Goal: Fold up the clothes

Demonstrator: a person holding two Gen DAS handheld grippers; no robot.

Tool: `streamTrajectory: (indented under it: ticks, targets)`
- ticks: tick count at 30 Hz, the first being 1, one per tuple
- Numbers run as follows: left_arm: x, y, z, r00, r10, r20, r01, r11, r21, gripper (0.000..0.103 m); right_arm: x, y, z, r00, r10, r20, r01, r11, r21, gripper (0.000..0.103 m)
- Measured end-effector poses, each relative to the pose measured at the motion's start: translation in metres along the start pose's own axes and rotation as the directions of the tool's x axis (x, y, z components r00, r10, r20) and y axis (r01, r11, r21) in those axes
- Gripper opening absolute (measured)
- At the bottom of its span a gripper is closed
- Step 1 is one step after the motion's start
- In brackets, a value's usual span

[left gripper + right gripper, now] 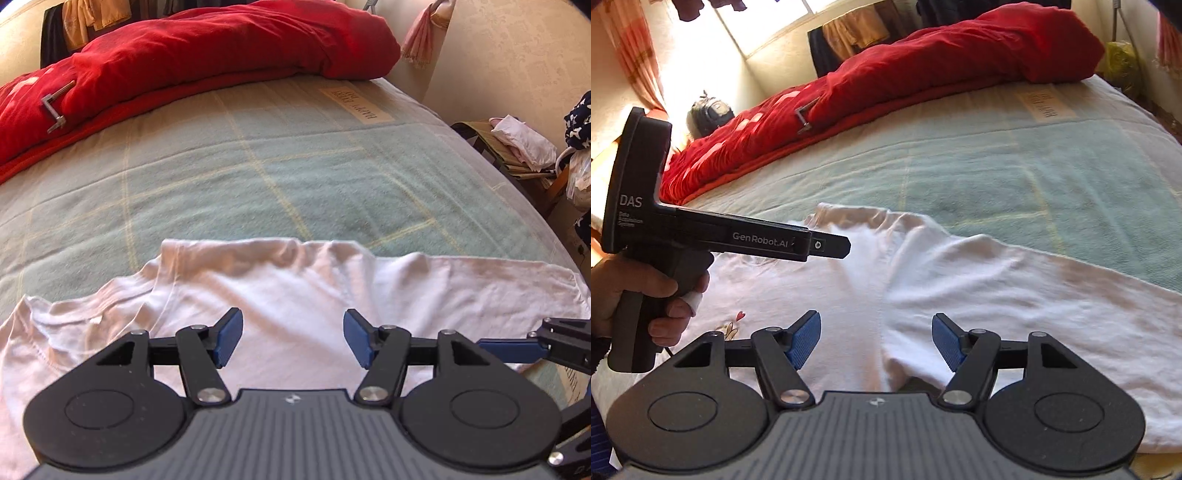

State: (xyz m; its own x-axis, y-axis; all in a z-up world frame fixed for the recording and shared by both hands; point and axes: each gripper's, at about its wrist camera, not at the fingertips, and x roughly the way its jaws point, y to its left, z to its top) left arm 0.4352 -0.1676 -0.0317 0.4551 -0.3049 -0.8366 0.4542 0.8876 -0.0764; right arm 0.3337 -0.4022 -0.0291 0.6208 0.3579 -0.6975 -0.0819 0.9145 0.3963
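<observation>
A white T-shirt [295, 291] lies partly folded on the green checked bed cover [258, 166], one side laid over the body. My left gripper [293, 338] hovers over the shirt, jaws open, nothing between the blue pads. In the right wrist view the same white T-shirt [979, 288] spreads across the near bed, with a small printed motif at its left. My right gripper [877, 339] stands open above the fold, holding nothing. The left gripper tool [713, 240] shows side-on at the left, held by a hand [639, 299]. The right gripper's arm [554, 343] shows at the left view's right edge.
A red duvet [184, 55] is heaped along the far side of the bed, with a metal bracket [55, 107] lying on it. A chair with clothes [517, 144] stands beside the bed at the right. Hanging clothes and a bright window [713, 37] line the back wall.
</observation>
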Motion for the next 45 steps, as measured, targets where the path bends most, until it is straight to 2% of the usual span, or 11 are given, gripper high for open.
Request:
streamTrajectory:
  ticks: [3,7,11,16,20,23,25,31,36,37,45]
  targets:
    - [-0.003,0.014,-0.020,0.999,0.038,-0.038,-0.038,0.999,-0.013,0.062,0.018,0.000,-0.013,0.996,-0.036,-0.079,0.037,0.999,0.021,0.071]
    - [-0.009,0.030,-0.042,0.995,0.058,-0.086,-0.061,0.997,-0.036,0.062,0.006,0.002,-0.024,0.991,-0.077,-0.105,0.078,0.997,-0.002,0.071]
    - [-0.026,0.042,-0.059,0.995,0.066,-0.079,-0.070,0.996,-0.047,0.063,-0.005,0.011,-0.018,0.986,-0.106,-0.129,0.107,0.994,0.005,0.071]
    - [-0.035,0.049,-0.073,0.993,0.090,-0.071,-0.088,0.996,0.033,0.066,0.006,0.048,0.000,0.993,-0.069,-0.092,0.064,0.996,-0.057,0.071]
    - [-0.038,0.059,-0.085,0.991,0.101,-0.083,-0.092,0.990,0.104,0.066,0.035,0.082,-0.003,0.988,-0.054,-0.144,0.035,0.991,-0.132,0.071]
    - [-0.044,0.077,-0.099,0.990,0.101,-0.097,-0.092,0.992,0.090,0.068,0.050,0.092,-0.019,0.972,-0.106,-0.209,0.067,0.981,-0.182,0.072]
    - [-0.051,0.089,-0.110,0.989,0.099,-0.108,-0.094,0.994,0.056,0.068,0.052,0.093,-0.025,0.968,-0.127,-0.218,0.083,0.976,-0.201,0.078]
    - [-0.076,0.108,-0.144,0.985,0.081,-0.152,-0.073,0.996,0.055,0.068,0.063,0.106,-0.030,0.950,-0.176,-0.257,0.116,0.965,-0.235,0.103]
    - [-0.089,0.110,-0.172,0.981,0.051,-0.186,-0.031,0.993,0.110,0.069,0.072,0.121,-0.038,0.931,-0.265,-0.253,0.181,0.933,-0.312,0.103]
    - [-0.091,0.110,-0.177,0.981,0.047,-0.186,-0.024,0.992,0.122,0.073,0.073,0.123,-0.039,0.929,-0.275,-0.247,0.190,0.928,-0.319,0.103]
    - [-0.104,0.126,-0.204,0.978,-0.016,-0.206,0.037,0.994,0.099,0.084,0.073,0.127,-0.050,0.936,-0.302,-0.182,0.231,0.915,-0.330,0.103]
